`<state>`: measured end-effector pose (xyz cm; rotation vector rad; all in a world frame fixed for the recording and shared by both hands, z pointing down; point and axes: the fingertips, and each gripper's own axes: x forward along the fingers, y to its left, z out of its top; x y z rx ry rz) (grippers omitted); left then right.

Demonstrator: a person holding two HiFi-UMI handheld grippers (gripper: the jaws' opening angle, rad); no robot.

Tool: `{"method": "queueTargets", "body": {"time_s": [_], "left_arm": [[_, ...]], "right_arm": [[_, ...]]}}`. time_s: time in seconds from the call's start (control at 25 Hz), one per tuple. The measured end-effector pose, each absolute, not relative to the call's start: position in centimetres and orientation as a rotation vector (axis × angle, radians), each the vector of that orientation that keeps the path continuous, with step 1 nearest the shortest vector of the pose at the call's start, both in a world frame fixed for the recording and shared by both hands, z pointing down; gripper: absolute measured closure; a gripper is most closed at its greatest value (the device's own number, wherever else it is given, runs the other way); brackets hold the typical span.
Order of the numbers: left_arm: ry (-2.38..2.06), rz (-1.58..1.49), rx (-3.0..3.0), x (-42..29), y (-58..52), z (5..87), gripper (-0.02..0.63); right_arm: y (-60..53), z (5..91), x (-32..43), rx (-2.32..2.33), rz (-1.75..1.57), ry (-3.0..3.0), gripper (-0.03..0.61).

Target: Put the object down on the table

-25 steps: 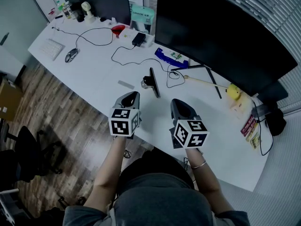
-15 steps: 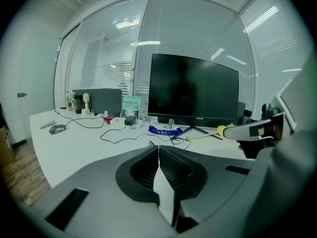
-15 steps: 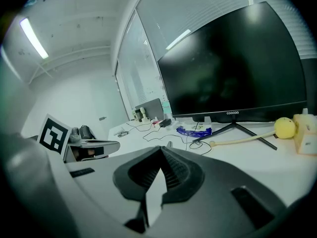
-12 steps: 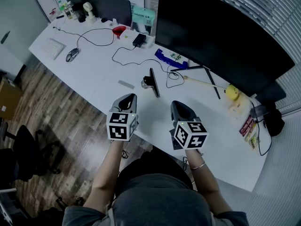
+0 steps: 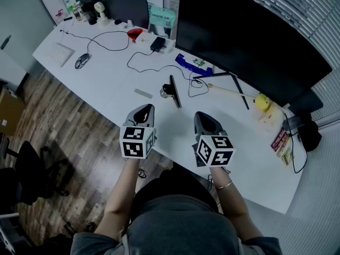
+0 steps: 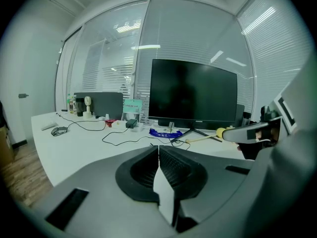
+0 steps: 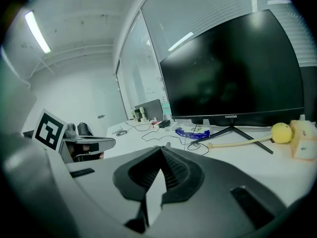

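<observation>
Grey left tongs (image 5: 144, 111) and right tongs (image 5: 204, 119) hover side by side over the near edge of the white surface (image 5: 109, 76) — both pressed together, nothing between. Just beyond them, apart, rests the dark object (image 5: 171, 92) — nearer than the monitor (image 5: 249, 41).

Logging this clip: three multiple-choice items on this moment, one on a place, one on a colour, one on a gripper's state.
1. In the head view, where is the yellow ball?
A. beside the keyboard
B. right of the monitor stand
C. on the floor
2. What colour is the curved piece before the monitor?
A. blue
B. red
C. white
3. The left gripper is:
A. wide open
B. shut on a cable
C. shut, empty
Key: 1 B, it lies past the stand's right leg; 2 A, blue in both gripper views; 3 C, its jaws meet on nothing.
</observation>
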<state>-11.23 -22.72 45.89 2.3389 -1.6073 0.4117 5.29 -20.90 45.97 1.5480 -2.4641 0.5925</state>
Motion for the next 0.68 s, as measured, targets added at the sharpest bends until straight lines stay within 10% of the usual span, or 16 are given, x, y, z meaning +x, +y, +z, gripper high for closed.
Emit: {"method": "queueTargets", "body": {"time_s": [0.68], "left_arm": [[-1.602,0.399,2.310,-11.77,-22.66,46.52,0.588]], "right_arm": [[-21.10,46.07,5.00,1.534,0.608,-2.487,0.575]]}}
